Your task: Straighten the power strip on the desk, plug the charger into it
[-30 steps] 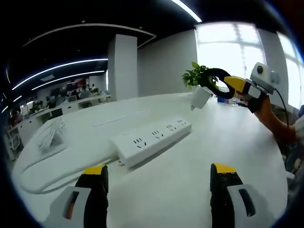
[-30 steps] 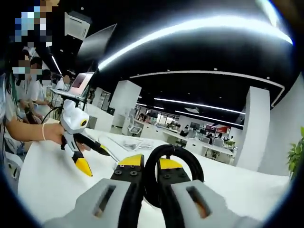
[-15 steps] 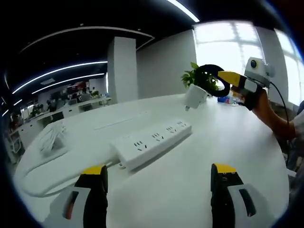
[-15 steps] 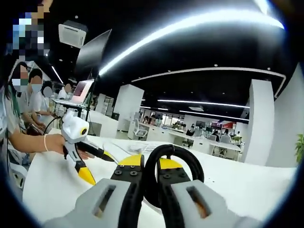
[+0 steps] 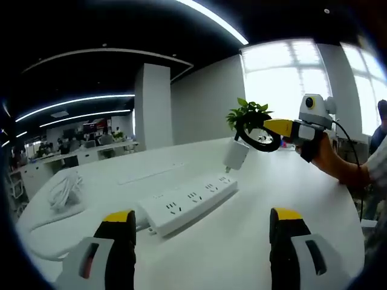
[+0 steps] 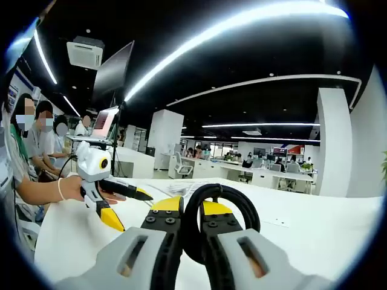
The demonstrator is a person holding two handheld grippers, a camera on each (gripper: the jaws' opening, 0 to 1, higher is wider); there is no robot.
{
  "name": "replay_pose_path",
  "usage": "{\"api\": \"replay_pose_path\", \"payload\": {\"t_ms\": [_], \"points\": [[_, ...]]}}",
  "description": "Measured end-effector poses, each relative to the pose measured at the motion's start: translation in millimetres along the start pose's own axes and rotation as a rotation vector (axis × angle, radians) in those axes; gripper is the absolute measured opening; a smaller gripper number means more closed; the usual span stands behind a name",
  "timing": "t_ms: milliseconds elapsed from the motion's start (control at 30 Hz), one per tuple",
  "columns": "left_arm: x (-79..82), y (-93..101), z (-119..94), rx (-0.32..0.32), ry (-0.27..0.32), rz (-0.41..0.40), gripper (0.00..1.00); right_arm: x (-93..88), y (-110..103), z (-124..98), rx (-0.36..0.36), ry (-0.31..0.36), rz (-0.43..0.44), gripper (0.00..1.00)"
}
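Open-plan office, ceiling light strips overhead, white counter (image 5: 290, 199) in foreground. Nearest in left gripper view: left gripper (image 5: 201, 238), fingers (image 5: 121, 232) spread wide w/ nothing between them, hovering over bare counter. Just beyond, the power strip (image 5: 187, 204) lies flat on the counter, long axis running diagonally from near-left to far-right, sockets facing up; its white cable (image 5: 42, 226) trails off toward the left edge, past a coiled bundle (image 5: 63, 190). Farther back and to the right, right gripper (image 5: 272, 128) held in a hand (image 5: 323, 160), carrying the charger (image 5: 236, 156) by its black cord loop (image 5: 257, 130) so the white body dangles above the far end of the strip, apart from it, not yet in any socket. Potted plant (image 5: 248, 112) and bright window behind. In right gripper view, right fingers (image 6: 166, 223) are closed tight on the same black loop, w/ left gripper visible at left over the counter. Judgement: strip lies straight ahead of the left fingers and nearer to them, so left is placed to square or steady it; charger hangs over the strip's far sockets, so right needs a descent w/ prongs aligned, and the dangling body may swing. Prongs too small to make out.
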State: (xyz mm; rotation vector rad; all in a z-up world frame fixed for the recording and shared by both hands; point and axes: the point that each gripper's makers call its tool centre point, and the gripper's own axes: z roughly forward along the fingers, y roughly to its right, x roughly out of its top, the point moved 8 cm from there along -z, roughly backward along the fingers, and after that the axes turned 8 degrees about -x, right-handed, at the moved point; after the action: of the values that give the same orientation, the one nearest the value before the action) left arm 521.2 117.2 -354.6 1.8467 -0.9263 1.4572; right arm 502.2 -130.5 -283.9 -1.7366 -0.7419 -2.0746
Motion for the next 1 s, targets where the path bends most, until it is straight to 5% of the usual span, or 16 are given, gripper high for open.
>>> {"api": "replay_pose_path", "payload": {"t_ms": [233, 567, 1000], "points": [[8.3, 6.3, 2, -0.021, 0.067, 0.049, 0.96, 0.3, -3, -6, 0.010, 0.006, 0.013, 0.09], [18.9, 30.4, 15, 0.002, 0.116, 0.281, 0.99, 7.4, -10, -14, 0.020, 0.023, 0.040, 0.09], [18.0, 37.4, 25, 0.036, 0.144, 0.261, 0.99, 14.5, -14, -20, 0.014, 0.043, 0.011, 0.09]]}}
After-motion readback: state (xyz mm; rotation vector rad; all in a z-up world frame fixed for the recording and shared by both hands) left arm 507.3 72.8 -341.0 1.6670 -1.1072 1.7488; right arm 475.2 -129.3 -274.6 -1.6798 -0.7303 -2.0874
